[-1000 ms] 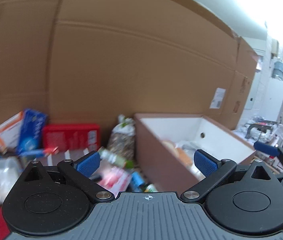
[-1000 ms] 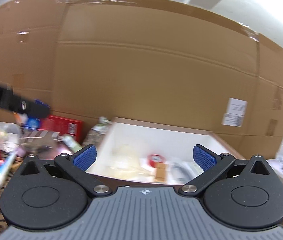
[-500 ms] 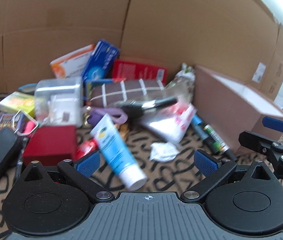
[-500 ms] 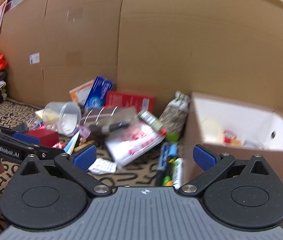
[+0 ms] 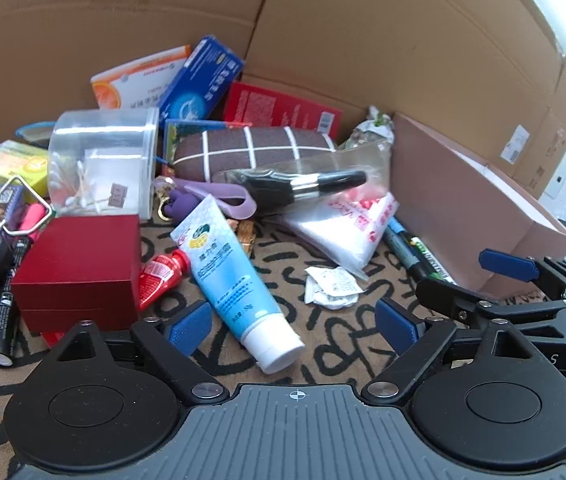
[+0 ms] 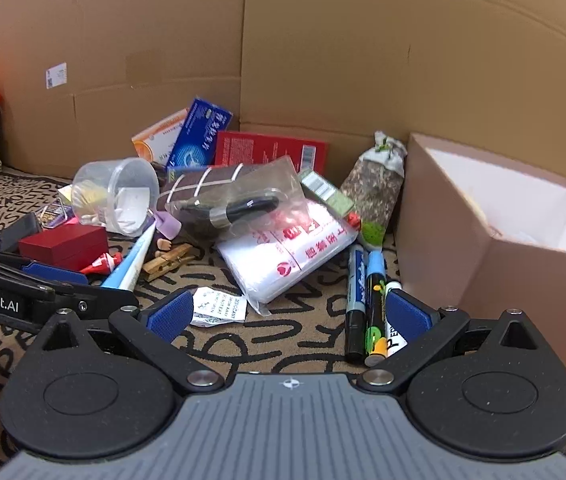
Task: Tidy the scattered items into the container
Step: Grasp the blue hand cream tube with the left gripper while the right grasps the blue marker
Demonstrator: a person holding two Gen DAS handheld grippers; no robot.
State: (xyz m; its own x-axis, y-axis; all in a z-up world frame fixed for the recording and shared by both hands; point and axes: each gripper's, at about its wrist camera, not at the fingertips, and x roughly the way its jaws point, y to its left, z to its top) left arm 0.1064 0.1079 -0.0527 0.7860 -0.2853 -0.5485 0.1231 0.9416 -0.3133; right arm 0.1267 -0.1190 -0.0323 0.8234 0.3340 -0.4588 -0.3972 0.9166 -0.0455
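Note:
Scattered items lie on a patterned mat beside a pink-brown box with a white inside. My left gripper hovers low over a blue-and-white tube. The tube's white cap end lies between the jaws, which are closing, and the pads are clear of it. My right gripper is open and holds nothing. Three markers lie by its right finger and a crumpled paper packet by its left. The left gripper also shows at the left edge of the right wrist view.
A red box, a clear tub, a brush in a bag, a white plastic pack and several cartons crowd the middle. A cardboard wall closes the back. The right gripper reaches in near the pink-brown box.
Both views swung down and left, from the box and cardboard wall to the clutter on the mat. The left gripper came closer to the tube and its jaws narrowed slightly.

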